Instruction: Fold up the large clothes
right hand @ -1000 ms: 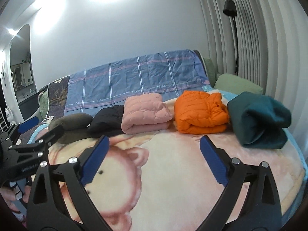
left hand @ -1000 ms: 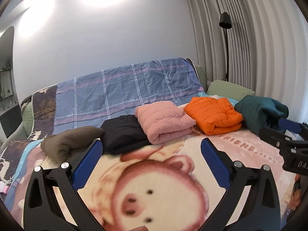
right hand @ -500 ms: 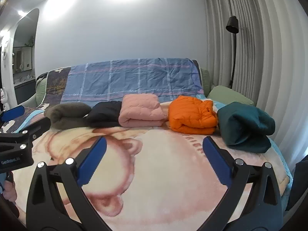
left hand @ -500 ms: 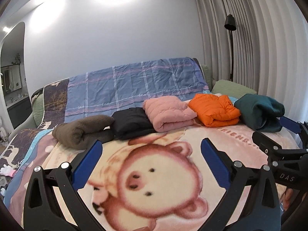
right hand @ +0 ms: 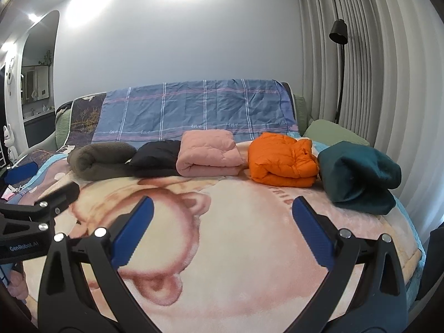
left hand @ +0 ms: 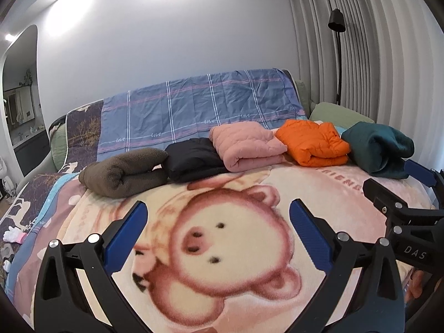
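Several folded garments lie in a row at the back of the bed: a brown fleece, a black jacket, a pink quilted jacket, an orange puffer jacket and a teal garment. The same row shows in the right wrist view: brown, black, pink, orange, teal. My left gripper is open and empty above the bear blanket. My right gripper is open and empty, well short of the clothes.
A blue plaid sheet covers the headboard. A green pillow lies at the back right. A black floor lamp stands by grey curtains. Small white and pink items lie at the bed's left edge.
Both grippers have drawn back and risen away from the row of clothes, so more of the blanket shows. Both stay open and empty.
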`<state>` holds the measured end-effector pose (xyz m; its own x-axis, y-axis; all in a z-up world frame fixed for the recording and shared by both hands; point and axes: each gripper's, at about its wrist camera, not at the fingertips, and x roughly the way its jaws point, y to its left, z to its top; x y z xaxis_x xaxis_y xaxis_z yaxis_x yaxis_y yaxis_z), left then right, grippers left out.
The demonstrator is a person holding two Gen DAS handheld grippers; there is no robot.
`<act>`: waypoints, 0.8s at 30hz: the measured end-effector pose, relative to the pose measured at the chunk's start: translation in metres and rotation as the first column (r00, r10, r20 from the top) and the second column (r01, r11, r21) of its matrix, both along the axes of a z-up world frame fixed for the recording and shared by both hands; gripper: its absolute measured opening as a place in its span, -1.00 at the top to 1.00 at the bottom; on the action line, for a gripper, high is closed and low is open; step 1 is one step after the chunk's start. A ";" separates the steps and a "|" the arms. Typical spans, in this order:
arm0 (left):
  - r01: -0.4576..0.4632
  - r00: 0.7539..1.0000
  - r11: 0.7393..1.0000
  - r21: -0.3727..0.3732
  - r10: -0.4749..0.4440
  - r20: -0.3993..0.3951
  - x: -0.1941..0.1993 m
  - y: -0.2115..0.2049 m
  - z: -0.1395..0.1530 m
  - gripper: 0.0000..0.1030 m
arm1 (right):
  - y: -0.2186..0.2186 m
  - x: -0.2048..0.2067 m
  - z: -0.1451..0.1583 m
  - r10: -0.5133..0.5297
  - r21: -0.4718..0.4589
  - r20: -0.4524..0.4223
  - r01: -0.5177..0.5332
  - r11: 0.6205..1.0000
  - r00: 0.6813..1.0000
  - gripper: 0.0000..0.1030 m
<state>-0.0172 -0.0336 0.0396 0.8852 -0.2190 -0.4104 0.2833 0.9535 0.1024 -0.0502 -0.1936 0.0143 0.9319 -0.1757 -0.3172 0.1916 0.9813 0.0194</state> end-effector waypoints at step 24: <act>-0.056 0.970 0.998 0.026 0.060 -0.235 0.031 0.002 -0.038 -0.97 | 0.001 0.018 -0.019 0.020 0.025 -0.120 -0.017 1.000 0.993 -0.96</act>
